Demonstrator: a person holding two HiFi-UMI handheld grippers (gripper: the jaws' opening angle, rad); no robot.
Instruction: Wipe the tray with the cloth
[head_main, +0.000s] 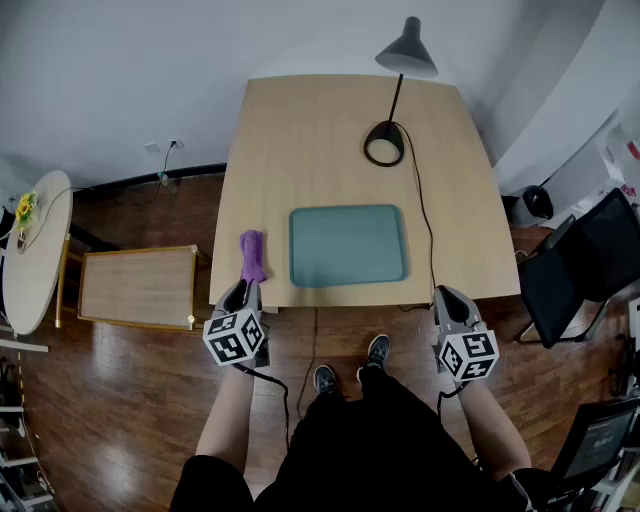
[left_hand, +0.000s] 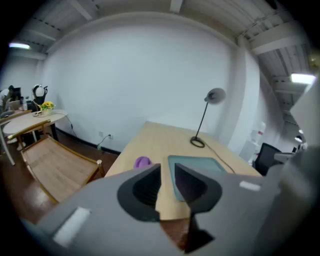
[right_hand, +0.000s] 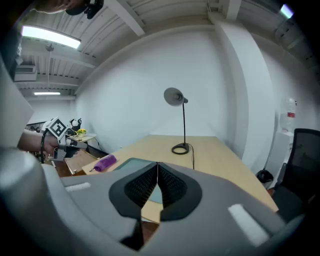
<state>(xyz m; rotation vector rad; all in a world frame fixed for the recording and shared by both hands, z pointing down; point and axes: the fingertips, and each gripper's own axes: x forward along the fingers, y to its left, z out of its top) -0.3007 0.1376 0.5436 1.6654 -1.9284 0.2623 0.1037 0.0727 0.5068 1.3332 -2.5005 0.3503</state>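
Since the cloth (head_main: 252, 255) left of the tray (head_main: 348, 245) looks soft, pinch a fold; left fingers (left_hand: 145, 187) slightly apart, right fingers (right_hand: 175, 187) pressed together.

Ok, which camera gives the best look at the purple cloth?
The head view: the purple cloth lies in full sight, left of the tray. Left gripper view shows only its top; right gripper view shows it small, side-on.

Purple cloth (head_main: 252, 255), teal tray (head_main: 348, 245), tan table (head_main: 320, 140)
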